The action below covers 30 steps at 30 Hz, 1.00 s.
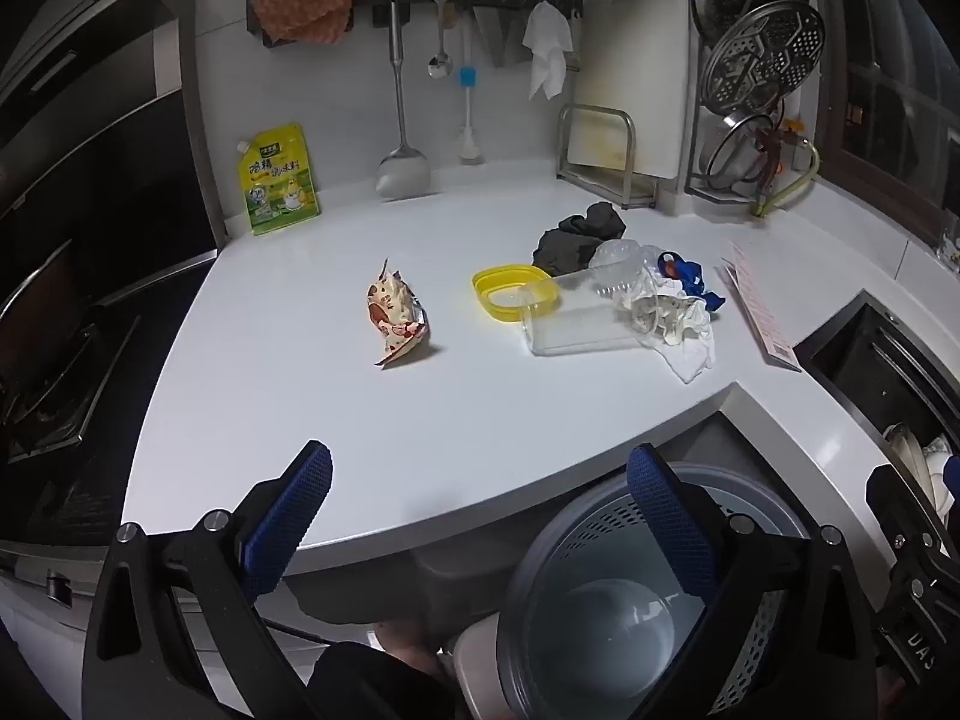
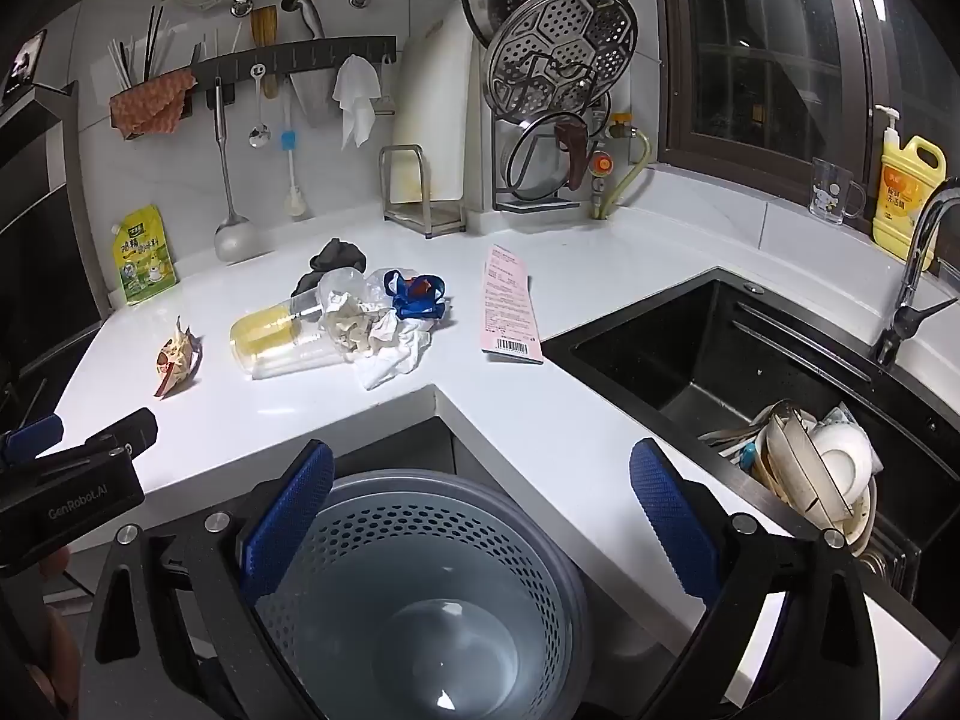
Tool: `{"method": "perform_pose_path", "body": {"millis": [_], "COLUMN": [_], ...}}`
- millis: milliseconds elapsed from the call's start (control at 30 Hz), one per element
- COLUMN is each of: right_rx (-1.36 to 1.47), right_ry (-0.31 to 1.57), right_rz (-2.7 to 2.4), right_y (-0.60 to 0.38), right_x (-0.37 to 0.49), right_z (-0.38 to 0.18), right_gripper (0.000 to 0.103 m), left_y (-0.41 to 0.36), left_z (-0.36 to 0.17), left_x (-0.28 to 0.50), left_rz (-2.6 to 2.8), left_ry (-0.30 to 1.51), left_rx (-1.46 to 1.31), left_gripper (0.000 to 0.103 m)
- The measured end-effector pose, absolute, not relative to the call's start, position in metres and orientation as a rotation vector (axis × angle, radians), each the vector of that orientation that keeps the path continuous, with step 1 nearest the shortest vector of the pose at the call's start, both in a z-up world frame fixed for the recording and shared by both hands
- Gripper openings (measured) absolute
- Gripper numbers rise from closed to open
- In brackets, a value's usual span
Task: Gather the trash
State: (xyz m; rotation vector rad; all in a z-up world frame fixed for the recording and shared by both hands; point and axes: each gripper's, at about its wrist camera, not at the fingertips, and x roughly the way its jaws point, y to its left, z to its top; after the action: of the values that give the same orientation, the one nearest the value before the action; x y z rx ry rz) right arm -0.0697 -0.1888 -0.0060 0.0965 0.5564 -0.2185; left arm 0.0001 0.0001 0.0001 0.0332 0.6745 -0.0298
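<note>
Trash lies on the white counter [image 1: 372,420]: a crumpled snack wrapper [image 1: 397,319] [image 2: 177,357], a clear jar with a yellow lid [image 1: 543,312] [image 2: 282,333], crumpled white paper [image 1: 672,321] [image 2: 375,336], a blue wrapper [image 1: 690,279] [image 2: 417,295], a dark cloth wad [image 1: 579,237] [image 2: 333,267] and a pink receipt [image 1: 759,306] [image 2: 510,306]. A grey perforated bin [image 1: 630,606] [image 2: 420,594] stands below the counter's inner corner. My left gripper [image 1: 480,516] is open and empty over the counter's front edge. My right gripper [image 2: 480,516] is open and empty above the bin.
A yellow seasoning pouch [image 1: 279,180] leans on the back wall under hanging utensils [image 1: 402,120]. A dark sink [image 2: 750,372] with dirty dishes [image 2: 810,468] lies right. A lid rack [image 2: 558,90] and cutting board stand [image 2: 414,192] stand at the back. A stove [image 1: 54,360] is left.
</note>
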Motion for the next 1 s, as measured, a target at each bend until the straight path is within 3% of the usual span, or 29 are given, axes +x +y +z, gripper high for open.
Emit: {"method": "perform_pose_path", "body": {"millis": [1000], "right_rx": [0.089], "right_ry": [0.553], "right_rz": [-0.22], "right_y": [-0.185], "right_x": [-0.074], "right_z": [0.002], "right_gripper": [0.094], "left_y": [0.004], "left_z": [-0.006], "left_x": [-0.003], "left_rz": [-0.015], "left_ry": [0.675], "left_rx": [0.029], "left_gripper": [0.097]}}
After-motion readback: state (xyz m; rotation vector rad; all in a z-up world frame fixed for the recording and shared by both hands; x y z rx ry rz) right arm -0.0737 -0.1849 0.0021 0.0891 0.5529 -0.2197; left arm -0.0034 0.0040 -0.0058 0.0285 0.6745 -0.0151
